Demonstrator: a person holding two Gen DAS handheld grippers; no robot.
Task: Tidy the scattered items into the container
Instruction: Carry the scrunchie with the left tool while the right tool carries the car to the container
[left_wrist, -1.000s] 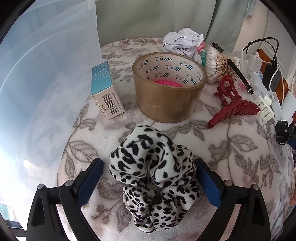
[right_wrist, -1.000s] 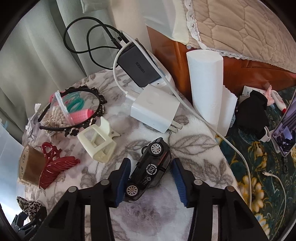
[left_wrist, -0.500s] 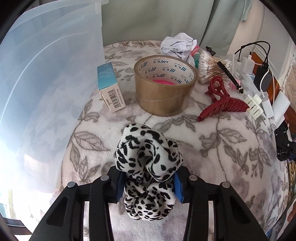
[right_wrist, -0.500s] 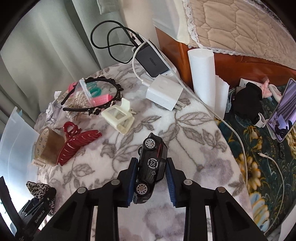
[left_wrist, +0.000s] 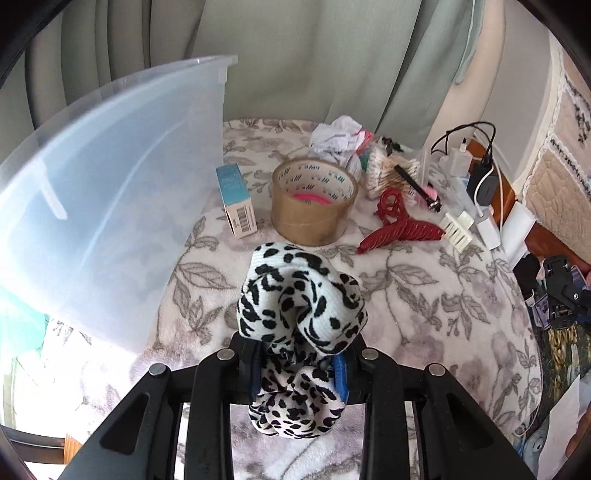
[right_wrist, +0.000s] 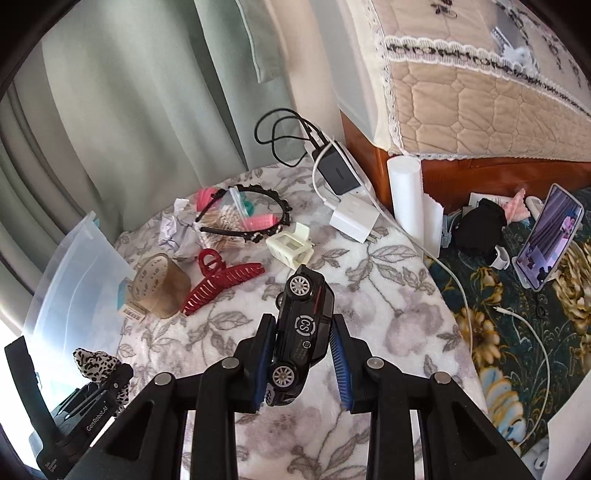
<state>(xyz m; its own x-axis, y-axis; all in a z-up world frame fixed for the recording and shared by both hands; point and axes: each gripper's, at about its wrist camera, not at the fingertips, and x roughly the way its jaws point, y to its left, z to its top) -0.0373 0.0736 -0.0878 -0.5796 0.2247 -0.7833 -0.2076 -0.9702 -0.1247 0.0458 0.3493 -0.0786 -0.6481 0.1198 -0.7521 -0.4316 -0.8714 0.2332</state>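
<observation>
A black-and-white leopard-print scrunchie (left_wrist: 301, 314) is lifted off the floral blanket (left_wrist: 424, 295), bunched between the blue pads of my left gripper (left_wrist: 299, 369), whose jaws are closing on it. The clear plastic container (left_wrist: 110, 206) stands just to its left. In the right wrist view my right gripper (right_wrist: 303, 354) is shut on a black toy car (right_wrist: 303, 328), held nose-up above the blanket. The left gripper (right_wrist: 107, 373) with the scrunchie shows at lower left there, beside the container (right_wrist: 74, 280).
On the blanket lie a brown tape roll (left_wrist: 314, 201), a teal box (left_wrist: 236, 199), a red claw clip (left_wrist: 402, 229), a cream clip (right_wrist: 291, 245), a black headband (right_wrist: 255, 225), crumpled paper (left_wrist: 336, 138) and chargers (right_wrist: 354, 218). A bed and a phone (right_wrist: 550, 243) are to the right.
The left jaws have come together on the scrunchie and lifted it off the blanket. The right gripper has tightened on the toy car and raised it; both views have pulled back and up.
</observation>
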